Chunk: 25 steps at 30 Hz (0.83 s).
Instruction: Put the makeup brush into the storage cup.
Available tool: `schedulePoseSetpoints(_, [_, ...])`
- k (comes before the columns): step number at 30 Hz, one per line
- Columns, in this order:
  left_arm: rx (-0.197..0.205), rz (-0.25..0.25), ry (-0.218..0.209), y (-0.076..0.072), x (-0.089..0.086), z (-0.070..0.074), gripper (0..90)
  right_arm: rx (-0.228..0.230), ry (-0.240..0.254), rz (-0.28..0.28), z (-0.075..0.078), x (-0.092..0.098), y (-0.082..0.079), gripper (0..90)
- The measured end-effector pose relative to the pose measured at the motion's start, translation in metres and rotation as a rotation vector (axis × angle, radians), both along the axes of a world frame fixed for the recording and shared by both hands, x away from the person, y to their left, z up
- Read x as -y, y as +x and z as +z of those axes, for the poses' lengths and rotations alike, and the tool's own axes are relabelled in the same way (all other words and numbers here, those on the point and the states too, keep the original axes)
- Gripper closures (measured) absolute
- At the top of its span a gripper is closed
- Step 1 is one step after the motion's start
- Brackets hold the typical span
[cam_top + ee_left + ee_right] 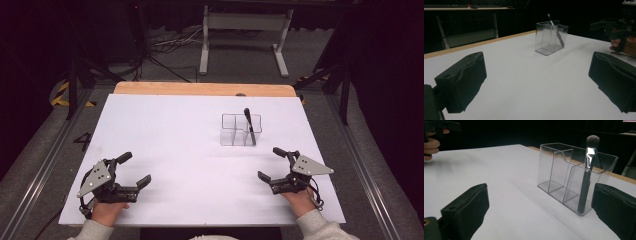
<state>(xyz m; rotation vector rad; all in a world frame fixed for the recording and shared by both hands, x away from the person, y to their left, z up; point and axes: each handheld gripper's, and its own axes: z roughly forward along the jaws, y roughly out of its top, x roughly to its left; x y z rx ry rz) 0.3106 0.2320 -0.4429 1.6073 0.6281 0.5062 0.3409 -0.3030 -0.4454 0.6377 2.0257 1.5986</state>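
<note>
A clear plastic organizer (240,129) with three compartments stands right of the table's middle; it also appears as the organizer (551,37) and the organizer (571,177). A makeup brush (249,126) with a black handle leans bristles-up in its rightmost compartment, the same brush (587,172) close in the right gripper view and the brush (556,31) far off. My left gripper (134,171) rests open near the front left, nothing between its jaws. My right gripper (271,163) rests open at the front right, just short of the organizer, jaws empty.
The white table top (175,145) has a wooden strip along its far edge (200,89). Beyond it lie cables and a white stand's legs (245,45) on the floor. Metal rails run down both sides of the table.
</note>
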Motion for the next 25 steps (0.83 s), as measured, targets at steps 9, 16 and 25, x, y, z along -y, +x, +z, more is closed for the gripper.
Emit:
schedulePoseSetpoints(9, [0.002,0.000,0.022,0.0020,0.0030,0.0002,1.9,-0.026,-0.006,-0.015,-0.0069,-0.0006,0.0006,2.1])
schedulePoseSetpoints(16, [-0.011,0.004,0.033,0.0038,0.0030,-0.0012,1.9,-0.022,-0.014,-0.040,-0.0075,-0.0019,-0.0005,2.1])
schedulePoseSetpoints(25, [-0.007,0.000,0.033,0.0052,0.0049,-0.0008,2.0,-0.030,0.024,-0.039,-0.0069,0.0018,-0.0006,0.1])
